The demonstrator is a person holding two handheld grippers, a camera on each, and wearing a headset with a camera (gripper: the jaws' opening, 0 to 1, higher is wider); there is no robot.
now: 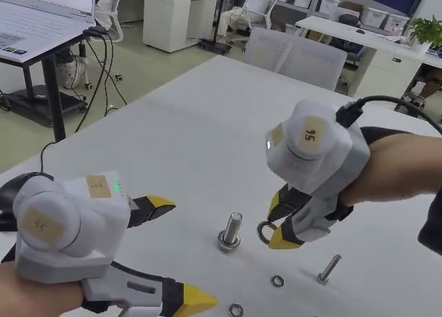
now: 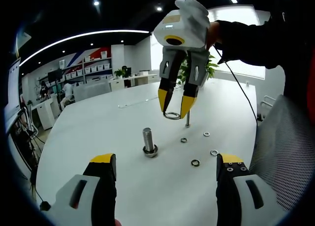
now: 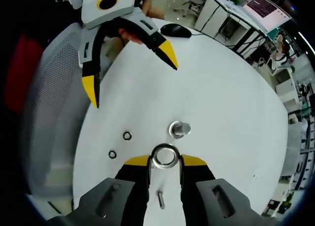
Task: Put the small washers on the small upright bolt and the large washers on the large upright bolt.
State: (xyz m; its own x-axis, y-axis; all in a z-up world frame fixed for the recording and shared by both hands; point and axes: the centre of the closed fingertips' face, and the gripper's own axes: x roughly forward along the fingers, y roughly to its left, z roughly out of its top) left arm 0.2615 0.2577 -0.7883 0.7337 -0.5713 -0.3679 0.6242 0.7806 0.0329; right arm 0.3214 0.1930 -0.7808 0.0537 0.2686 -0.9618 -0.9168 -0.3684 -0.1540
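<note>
**— How far along were you?**
— Barely started, by my judgement. The small bolt [image 1: 329, 269] stood bare, a little off to the right-hand side of the large bolt [image 1: 231, 231]. The small washers [image 2: 183, 140] lay loose on the counter [image 1: 193, 137]. I counted four in the left gripper view, scattered on the small-bolt side of the large bolt, none touching either bolt. The large bolt had a wider collar at its foot, and I could not tell whether that was its head or a washer already on it.

**— And the piece you were working on?**
— The large washer [image 3: 164, 155] was pinched by its rim in my right fingers [image 1: 284, 239], which were drawn in narrow on it. It hung roughly level in the air just beside the top of the large bolt. It was neither touching the bolt nor centred over it. In the right gripper view the bolt's end sat just ahead of the ring.

**— Your other hand?**
— My left fingers [image 1: 193, 300] were spread wide with nothing in them, on my near side of the large bolt and well apart from it.

**— So what was left?**
— I had to line the hole up over the large bolt and let the washer drop. After that, every small washer had to go onto the small bolt.
</note>
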